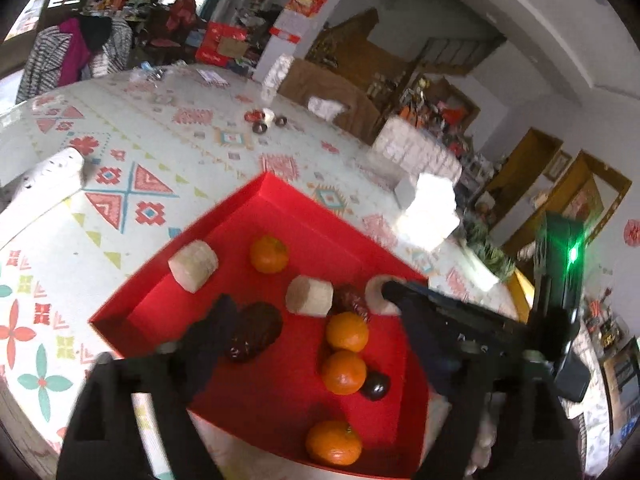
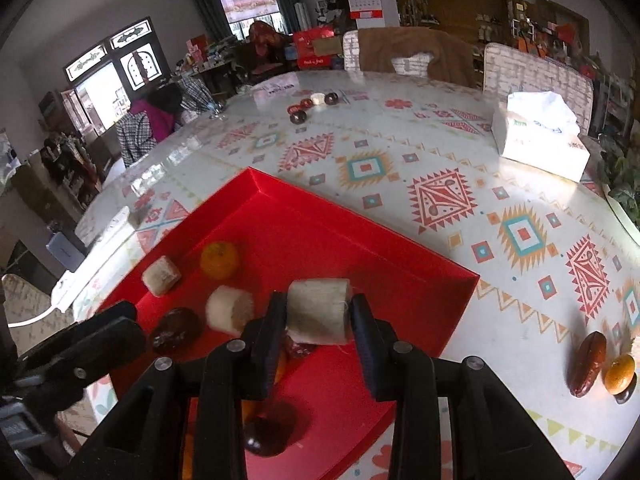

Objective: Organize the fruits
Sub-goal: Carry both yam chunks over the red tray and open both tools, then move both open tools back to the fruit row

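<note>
1. Looking through the left wrist view, most of the sorting seems done: the red tray (image 1: 256, 216) on the bench (image 1: 120, 184) already carries four oranges (image 1: 269, 254), pale fibrous cylinders, perhaps cut sugarcane (image 1: 193, 266), and several dark, wrinkled dates (image 1: 254, 330). The left hand-held gripper (image 1: 304, 308) stands wide over the tray with nothing between its fingers; the big date lies just beside its left finger, free of it. The right hand-held gripper (image 1: 390, 292) comes in from the right with another pale piece at its tip.

2. The tray looks like matte card with low straight walls. The oranges are round and lightly glossy, the dates oblong and shiny, the cylinders rough and dull. The bench cover is glossy, printed with geometric patterns.

3. Turning to the right wrist view, the right hand-held gripper (image 2: 318, 312) is closed narrowly on a cane piece (image 2: 319, 310), pads on its two flat ends, above the tray (image 2: 360, 248) floor near the middle. Loose fibres hang from it.

4. Left to do, by judgement: setting this piece down, then fetching a date (image 2: 588, 362) and a small orange (image 2: 619, 373) lying close together on the bench at the right, and possibly a far cluster of dark fruit (image 2: 298, 114) across the bench. A tissue box (image 2: 540, 136) stands well apart.
</note>
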The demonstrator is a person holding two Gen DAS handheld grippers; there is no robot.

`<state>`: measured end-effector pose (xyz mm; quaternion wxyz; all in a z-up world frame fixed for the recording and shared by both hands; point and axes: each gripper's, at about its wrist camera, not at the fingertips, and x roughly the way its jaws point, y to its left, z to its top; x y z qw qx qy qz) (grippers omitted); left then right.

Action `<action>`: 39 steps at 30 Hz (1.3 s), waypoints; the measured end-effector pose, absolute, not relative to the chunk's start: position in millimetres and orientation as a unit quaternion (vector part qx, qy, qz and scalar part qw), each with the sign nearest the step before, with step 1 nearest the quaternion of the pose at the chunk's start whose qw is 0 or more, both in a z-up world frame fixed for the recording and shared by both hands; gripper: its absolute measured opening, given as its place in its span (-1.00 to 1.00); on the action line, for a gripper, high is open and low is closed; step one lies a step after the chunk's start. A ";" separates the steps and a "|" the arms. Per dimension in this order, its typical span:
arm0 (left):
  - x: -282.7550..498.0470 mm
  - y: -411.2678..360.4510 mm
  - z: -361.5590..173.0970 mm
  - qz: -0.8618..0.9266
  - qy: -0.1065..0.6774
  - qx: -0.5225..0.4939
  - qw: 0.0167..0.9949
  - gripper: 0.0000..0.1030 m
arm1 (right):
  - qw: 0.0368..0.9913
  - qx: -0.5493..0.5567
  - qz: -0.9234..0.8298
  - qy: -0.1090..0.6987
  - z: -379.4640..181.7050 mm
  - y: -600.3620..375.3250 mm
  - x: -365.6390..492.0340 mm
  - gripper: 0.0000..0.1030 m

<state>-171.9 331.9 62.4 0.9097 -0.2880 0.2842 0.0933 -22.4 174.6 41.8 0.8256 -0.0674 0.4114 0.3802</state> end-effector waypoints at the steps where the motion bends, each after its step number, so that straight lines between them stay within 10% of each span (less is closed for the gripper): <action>1: -174.9 331.2 65.8 0.095 0.277 -0.289 0.911 0.77 | 0.827 -0.066 0.380 0.408 44.3 172.1 -24.8 -0.29; 35: -148.4 174.2 83.9 -0.059 0.334 -0.212 0.917 0.84 | 0.889 0.077 0.175 0.415 37.6 -137.1 11.1 -0.27; 39: -143.0 160.0 84.5 -0.068 0.334 -0.180 0.923 0.43 | 0.881 0.073 0.198 0.423 28.3 -110.9 24.8 -0.27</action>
